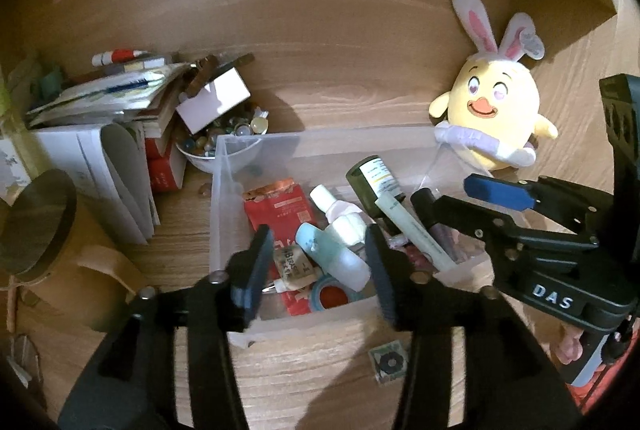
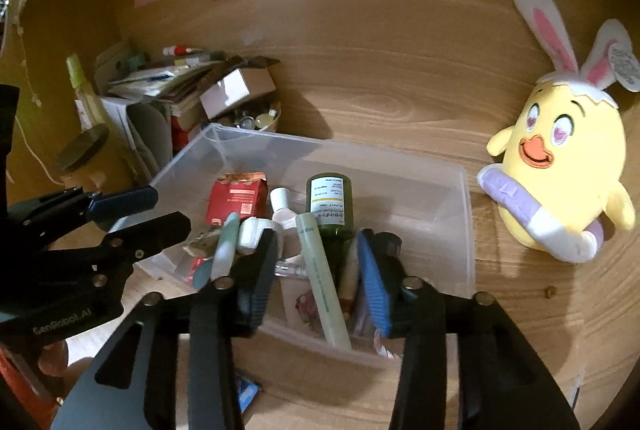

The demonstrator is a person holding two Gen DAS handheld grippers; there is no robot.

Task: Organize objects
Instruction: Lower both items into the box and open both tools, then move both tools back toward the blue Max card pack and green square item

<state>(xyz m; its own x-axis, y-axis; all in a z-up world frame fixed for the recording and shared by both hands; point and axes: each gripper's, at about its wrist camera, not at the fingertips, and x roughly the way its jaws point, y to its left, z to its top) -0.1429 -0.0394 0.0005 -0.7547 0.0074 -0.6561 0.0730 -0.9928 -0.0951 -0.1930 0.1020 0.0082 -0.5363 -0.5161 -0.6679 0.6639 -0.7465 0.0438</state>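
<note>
we hold both tools over the clear bin (image 1: 224,190): left tool (image 1: 320,266) and right tool (image 2: 316,270) stand apart, gripping nothing.

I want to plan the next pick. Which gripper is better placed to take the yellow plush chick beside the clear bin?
Probably the right gripper: the plush chick sits past the clear bin's right wall, on its side. The left gripper hovers over the bin's other half.
</note>
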